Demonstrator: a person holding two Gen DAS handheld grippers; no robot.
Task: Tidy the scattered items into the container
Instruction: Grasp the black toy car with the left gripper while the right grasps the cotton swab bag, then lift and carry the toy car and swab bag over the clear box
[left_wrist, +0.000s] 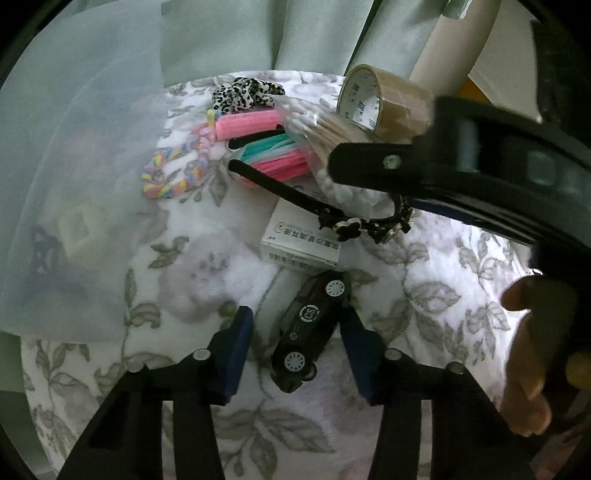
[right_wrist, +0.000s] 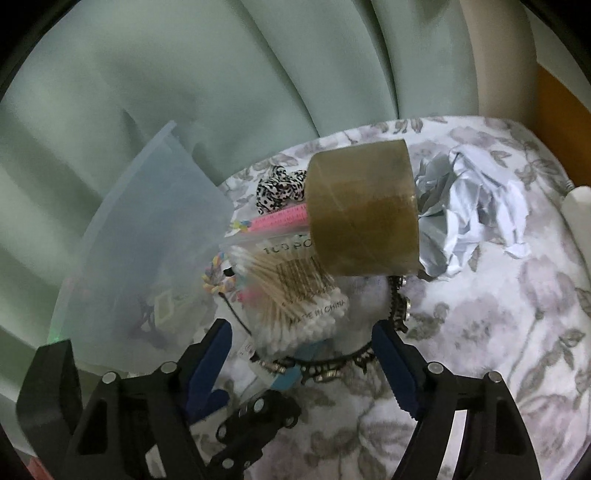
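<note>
A black toy car (left_wrist: 306, 328) lies on the floral cloth between the blue pads of my left gripper (left_wrist: 297, 317). The right pad is at the car's side, the left pad stands off with a gap, so the gripper is open. My right gripper (right_wrist: 301, 328) is open around a clear bag of cotton swabs (right_wrist: 291, 295); one of its fingers (left_wrist: 369, 162) shows over the bag in the left wrist view. The translucent container (left_wrist: 74, 184) (right_wrist: 147, 240) stands at the left with a few dim items inside.
A brown tape roll (left_wrist: 380, 99) (right_wrist: 364, 214) sits behind the swabs. Nearby lie a leopard scrunchie (left_wrist: 243, 94), pink roller (left_wrist: 247, 123), hair ties (left_wrist: 277, 155), white box (left_wrist: 303, 236), beaded black headband (left_wrist: 354, 221), crumpled paper (right_wrist: 476, 206). A hand (left_wrist: 528, 350) is at right.
</note>
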